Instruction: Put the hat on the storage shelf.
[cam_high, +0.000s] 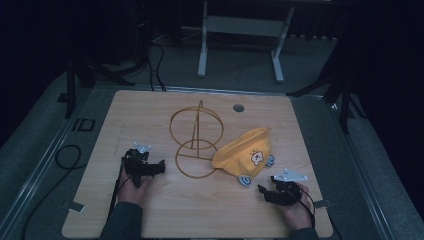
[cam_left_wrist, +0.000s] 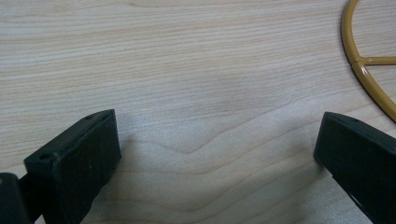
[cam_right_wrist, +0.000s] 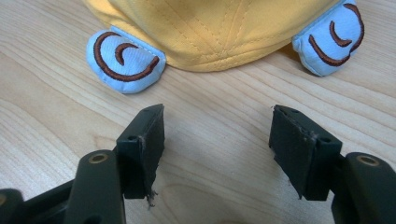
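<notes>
A yellow cap (cam_high: 245, 152) with a small cartoon patch and two pale blue ear flaps lies right of the table's middle. Left of it stands a gold wire stand (cam_high: 196, 140) made of two rings and an upright post. My right gripper (cam_high: 264, 191) rests near the front right, open and empty, its jaws pointing at the cap. In the right gripper view the cap (cam_right_wrist: 219, 28) and a blue ear flap (cam_right_wrist: 123, 60) lie just beyond the open gripper (cam_right_wrist: 217, 135). My left gripper (cam_high: 159, 167) is open and empty beside the stand's base ring (cam_left_wrist: 369, 74).
The wooden table (cam_high: 150, 115) has a round cable hole (cam_high: 238, 107) at the back. Black cables (cam_high: 67, 157) lie on the grey floor at the left. A white desk frame (cam_high: 240, 35) stands behind the table.
</notes>
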